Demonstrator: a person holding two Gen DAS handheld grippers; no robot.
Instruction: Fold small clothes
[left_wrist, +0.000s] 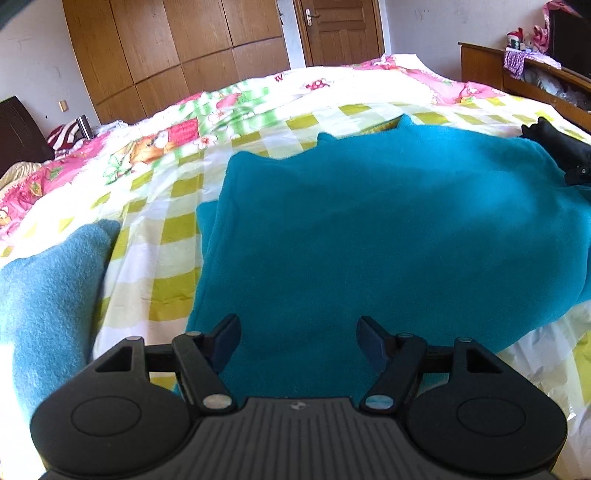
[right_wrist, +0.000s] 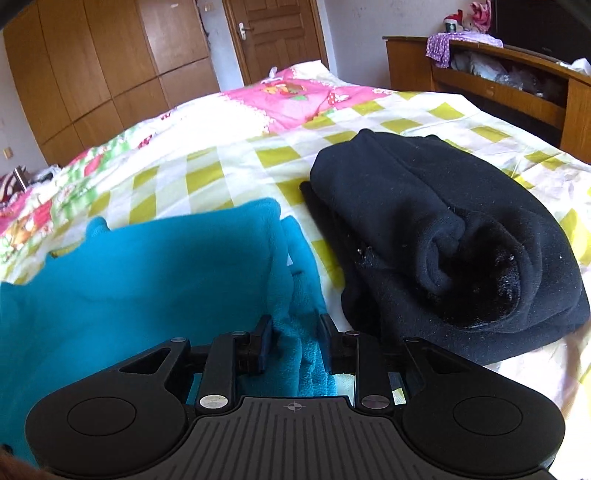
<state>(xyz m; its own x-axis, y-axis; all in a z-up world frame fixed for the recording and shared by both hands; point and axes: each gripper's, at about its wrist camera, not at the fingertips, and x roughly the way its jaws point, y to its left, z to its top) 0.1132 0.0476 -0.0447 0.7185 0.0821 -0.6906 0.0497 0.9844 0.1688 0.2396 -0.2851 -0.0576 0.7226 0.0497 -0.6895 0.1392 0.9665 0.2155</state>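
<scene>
A teal fleece garment (left_wrist: 369, 229) lies partly folded on the bed. My left gripper (left_wrist: 298, 334) is open just above its near edge, holding nothing. In the right wrist view the same teal garment (right_wrist: 147, 269) fills the left side. My right gripper (right_wrist: 295, 334) has its jaws partly closed around a bunched fold of the teal fabric at its right edge. A folded black garment (right_wrist: 443, 229) lies to the right of it, and its edge shows at the far right of the left wrist view (left_wrist: 561, 147).
A lighter blue fleece item (left_wrist: 55, 295) lies at the left. The bed has a yellow-checked and pink patterned sheet (left_wrist: 166, 192). A wooden wardrobe (left_wrist: 166, 55) and door (right_wrist: 277, 33) stand behind. A wooden shelf unit (right_wrist: 517, 81) stands at the right.
</scene>
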